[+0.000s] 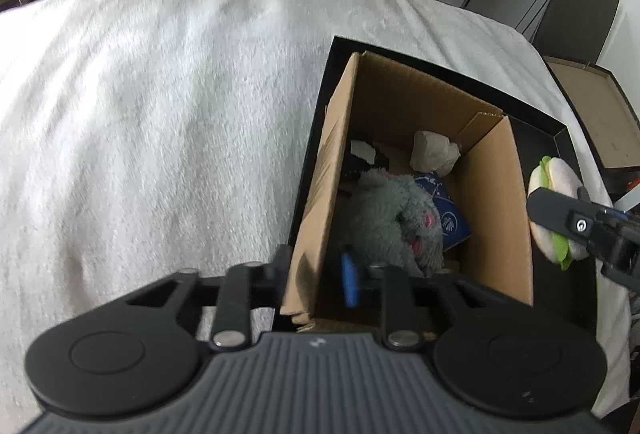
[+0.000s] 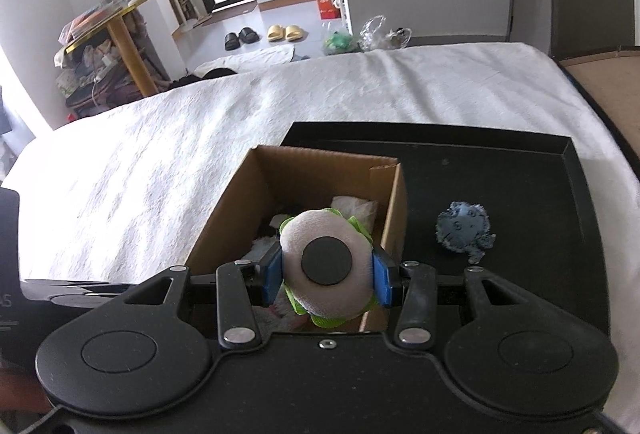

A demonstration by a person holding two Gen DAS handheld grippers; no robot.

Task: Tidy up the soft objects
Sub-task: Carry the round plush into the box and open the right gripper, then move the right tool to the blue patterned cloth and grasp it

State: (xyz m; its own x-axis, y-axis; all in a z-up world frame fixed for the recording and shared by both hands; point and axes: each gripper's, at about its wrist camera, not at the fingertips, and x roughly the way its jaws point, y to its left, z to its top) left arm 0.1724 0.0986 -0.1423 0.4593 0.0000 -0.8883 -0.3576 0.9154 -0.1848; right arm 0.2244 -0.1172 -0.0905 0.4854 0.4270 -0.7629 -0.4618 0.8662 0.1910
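A brown cardboard box (image 1: 492, 186) (image 2: 276, 190) stands on a black tray (image 2: 520, 170) on the white bed. Inside lie a grey plush toy (image 1: 396, 222), a white crumpled soft item (image 1: 434, 152) and a blue packet (image 1: 450, 218). My right gripper (image 2: 326, 276) is shut on a plush sandwich (image 2: 326, 266), pink-white with green edges, held over the box's near end; it also shows in the left wrist view (image 1: 554, 210). My left gripper (image 1: 316, 274) straddles the box's near left wall, its blue pad (image 1: 350, 280) inside. A small blue plush (image 2: 464, 228) lies on the tray right of the box.
The white blanket (image 1: 160, 114) covers the bed to the left. A brown board (image 2: 608, 82) lies at the bed's right edge. Slippers (image 2: 264, 32), bags and a cluttered side table (image 2: 116, 34) stand on the floor beyond the bed.
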